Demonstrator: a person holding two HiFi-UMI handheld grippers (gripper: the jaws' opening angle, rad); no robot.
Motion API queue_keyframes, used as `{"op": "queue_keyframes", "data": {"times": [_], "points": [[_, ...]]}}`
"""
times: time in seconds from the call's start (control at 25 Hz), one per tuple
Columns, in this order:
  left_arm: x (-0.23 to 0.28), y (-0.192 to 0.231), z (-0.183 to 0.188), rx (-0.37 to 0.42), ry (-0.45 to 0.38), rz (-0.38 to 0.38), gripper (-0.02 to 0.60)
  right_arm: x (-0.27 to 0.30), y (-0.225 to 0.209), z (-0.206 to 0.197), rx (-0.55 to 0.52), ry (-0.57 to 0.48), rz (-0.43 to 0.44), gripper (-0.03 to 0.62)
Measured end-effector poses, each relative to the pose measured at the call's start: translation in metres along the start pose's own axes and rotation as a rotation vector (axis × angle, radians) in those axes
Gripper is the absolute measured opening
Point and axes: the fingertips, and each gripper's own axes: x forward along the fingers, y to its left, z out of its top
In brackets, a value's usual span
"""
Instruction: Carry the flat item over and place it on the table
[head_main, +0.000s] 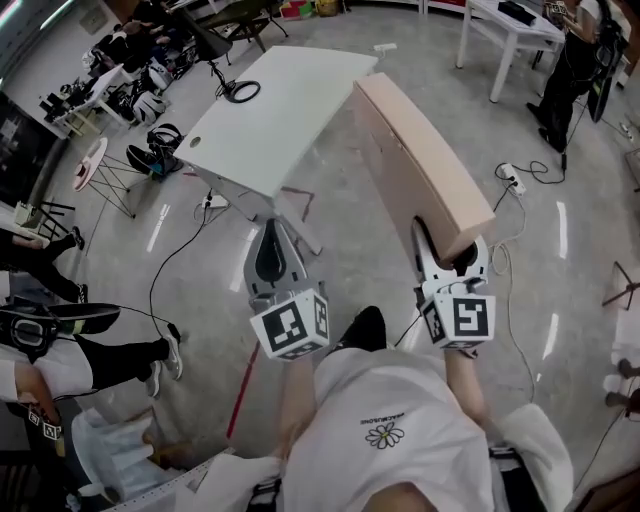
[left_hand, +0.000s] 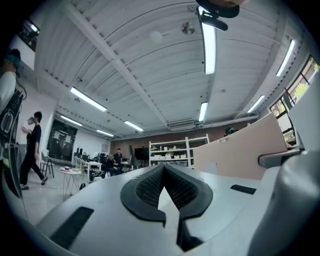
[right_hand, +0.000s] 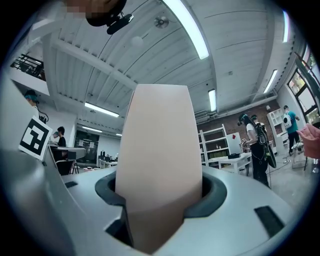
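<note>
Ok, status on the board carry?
Right gripper clamped on beige board, near end. Left gripper shut, empty. White table ahead, board not set down yet. Black cable loop on the tabletop.

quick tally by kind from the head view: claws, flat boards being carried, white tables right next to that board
claws: 2 (left claw, right claw)
flat board: 1, clamped in the right claw
white table: 1
total: 4

Board (head_main: 420, 160) in right claw (head_main: 451, 258), table (head_main: 285, 110) left of board
</note>
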Motion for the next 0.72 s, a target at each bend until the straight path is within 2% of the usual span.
{"op": "queue_keyframes", "data": {"times": [0.2, 0.32, 0.4, 0.56, 0.72], "points": [[0.040, -0.007, 0.000, -0.032, -0.055, -0.047, 0.013, 0.022, 0.001, 0.004, -0.017, -0.037, -0.007, 0.273], [0.078, -0.016, -0.001, -0.063, -0.089, -0.081, 0.013, 0.053, -0.003, 0.007, -0.057, -0.064, 0.016, 0.273], [0.108, -0.018, -0.001, -0.050, -0.102, -0.086, 0.014, 0.083, -0.011, 0.008, -0.037, -0.089, 0.027, 0.273], [0.168, 0.001, -0.006, -0.026, -0.110, -0.073, 0.013, 0.147, -0.017, 0.009, -0.032, -0.144, 0.031, 0.273], [0.244, 0.031, -0.008, -0.023, -0.096, -0.045, 0.014, 0.223, -0.013, 0.005, -0.032, -0.134, 0.052, 0.273]]}}
